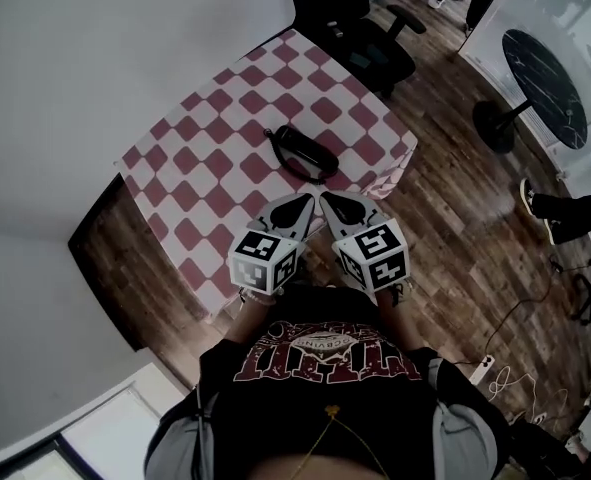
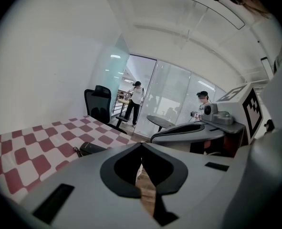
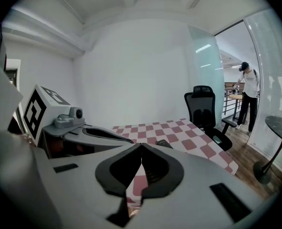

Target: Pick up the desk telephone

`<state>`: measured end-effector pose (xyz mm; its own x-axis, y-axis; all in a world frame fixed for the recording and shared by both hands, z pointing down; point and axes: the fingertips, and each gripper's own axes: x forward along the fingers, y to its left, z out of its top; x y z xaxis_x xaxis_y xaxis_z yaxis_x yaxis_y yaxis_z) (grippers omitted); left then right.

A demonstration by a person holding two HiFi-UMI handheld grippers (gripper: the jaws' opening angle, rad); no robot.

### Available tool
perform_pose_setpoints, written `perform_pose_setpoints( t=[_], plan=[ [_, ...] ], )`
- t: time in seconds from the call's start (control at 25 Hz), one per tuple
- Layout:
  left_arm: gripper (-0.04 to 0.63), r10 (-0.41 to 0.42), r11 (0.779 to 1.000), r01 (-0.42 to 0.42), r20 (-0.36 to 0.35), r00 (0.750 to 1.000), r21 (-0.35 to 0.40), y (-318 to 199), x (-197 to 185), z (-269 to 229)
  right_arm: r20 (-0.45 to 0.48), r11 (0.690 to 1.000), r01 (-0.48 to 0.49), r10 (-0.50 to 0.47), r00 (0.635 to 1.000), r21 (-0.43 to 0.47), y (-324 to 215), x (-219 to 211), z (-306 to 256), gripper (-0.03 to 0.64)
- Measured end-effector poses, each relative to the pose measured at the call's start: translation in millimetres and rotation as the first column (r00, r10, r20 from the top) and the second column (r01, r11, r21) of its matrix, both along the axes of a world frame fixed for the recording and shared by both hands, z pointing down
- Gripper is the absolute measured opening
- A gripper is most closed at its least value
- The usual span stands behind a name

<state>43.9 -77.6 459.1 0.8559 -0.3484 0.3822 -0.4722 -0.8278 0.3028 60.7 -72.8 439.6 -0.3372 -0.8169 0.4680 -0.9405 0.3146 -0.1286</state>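
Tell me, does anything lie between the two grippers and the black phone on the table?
Nothing: in the head view, only bare checkered tablecloth separates the left gripper and right gripper from the telephone.

Assessed as an office-type workroom rather than a home. Noted a black swivel office chair (image 1: 375, 48) with armrests at the far end of a table (image 1: 190, 233) covered in a red-and-white checked cloth. Recorded a black desk telephone (image 1: 300, 153) with cord lying on that table. Found wood-plank floor (image 1: 455, 238), plain white walls (image 1: 95, 58) and a round dark pedestal table (image 1: 543, 73) off to one side. Observed a full-height glass partition (image 2: 172, 89) beside an open doorway. Logged a power strip (image 1: 483, 364) and loose cables on the floor. Counted one person (image 2: 136, 99) at the doorway and another person (image 2: 203, 104) nearer, both wearing head-mounted gear.
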Motion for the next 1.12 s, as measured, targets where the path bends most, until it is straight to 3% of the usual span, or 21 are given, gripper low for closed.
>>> perform_pose_setpoints(
  t=[0.56,1.12],
  plan=[
    [0.008,0.018,0.999,-0.018,-0.021,1.0,-0.041,-48,-29,13,-0.018,0.999,-0.018,0.018,1.0,-0.036,-52,-27,13,0.018],
    [0.008,-0.047,0.998,0.045,-0.033,0.998,-0.053,-68,-43,15,-0.029,0.998,0.027,-0.029,0.999,-0.065,-68,-39,19,0.018]
  ],
)
